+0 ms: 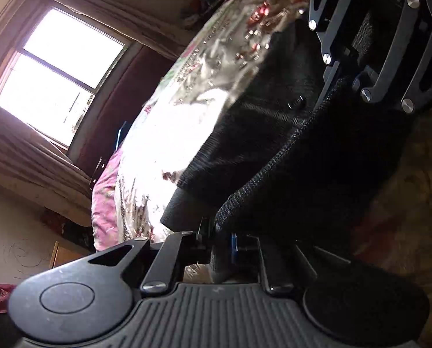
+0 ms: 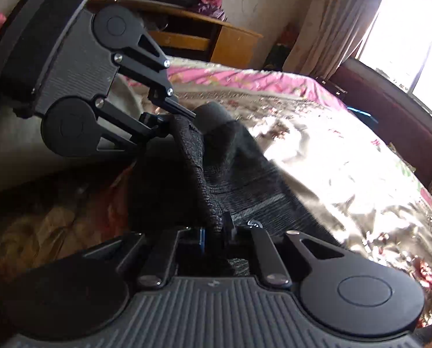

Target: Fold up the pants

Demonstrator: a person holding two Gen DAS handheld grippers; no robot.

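Bed: a wide bed [image 2: 317, 150] under a shiny floral coverlet, sunlit and washed out across its middle, with a pink quilted border along the far edge.
Window: a bright window [image 1: 62, 75] with brownish curtains behind the far side of the bed.
Desk: a wooden desk [image 2: 233, 43] beyond the bed's far edge, against the wall.
Pants: black knit pants [image 1: 262, 133] lie draped on the bed near its near edge, the waistband lifted and stretched between the two tools; a small dark button shows on the fabric, and the legs trail away over the coverlet.
Left gripper: the left gripper [image 1: 216, 240] is pinching one end of the ribbed waistband, its jaws nearly together with cloth between them.
Right gripper: the right gripper [image 2: 216, 232] is clamped on the other end of the waistband, its jaws close together on the fabric edge.
Spacing: the two grippers sit near each other, the waistband taut between them.
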